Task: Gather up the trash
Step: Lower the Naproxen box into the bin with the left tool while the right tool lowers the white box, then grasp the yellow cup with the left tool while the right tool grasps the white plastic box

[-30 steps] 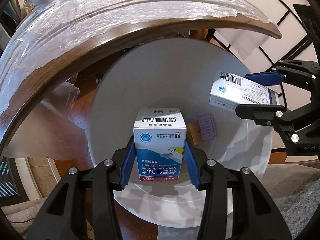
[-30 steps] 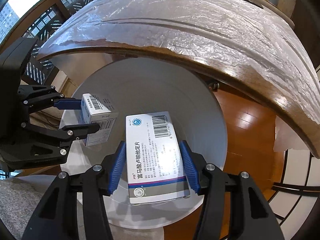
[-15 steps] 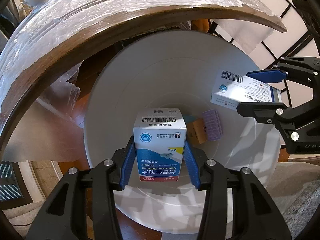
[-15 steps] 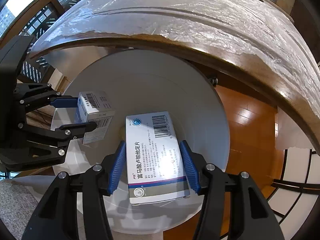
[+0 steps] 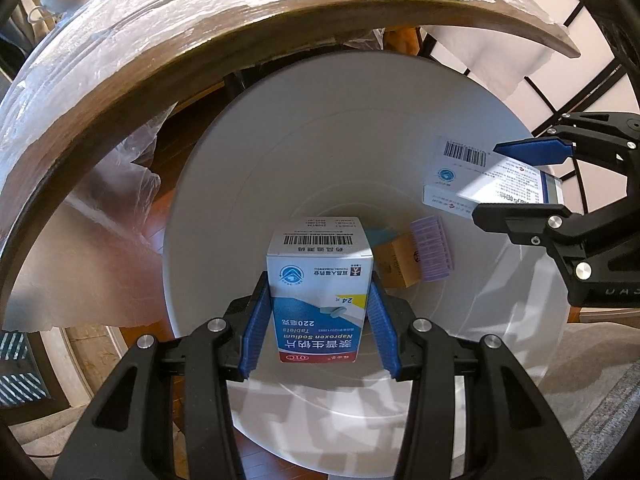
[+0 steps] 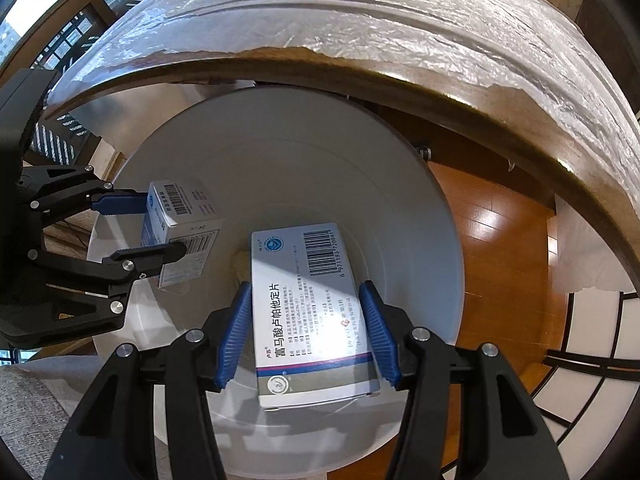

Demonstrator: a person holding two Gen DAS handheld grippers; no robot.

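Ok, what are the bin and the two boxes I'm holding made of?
White bin: likely smooth matte plastic, with faint molded rings. Naproxen box and flat white box: printed cardboard with folded edges and a slight sheen.

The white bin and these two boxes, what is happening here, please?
A person is throwing away medicine boxes with two handheld claws. The left claw grips a Naproxen Sodium box and the right claw grips a flat white box. Both are held over the open white bin, beside the plastic-covered table. A purple blister pack and a small brown box already lie at the bottom.
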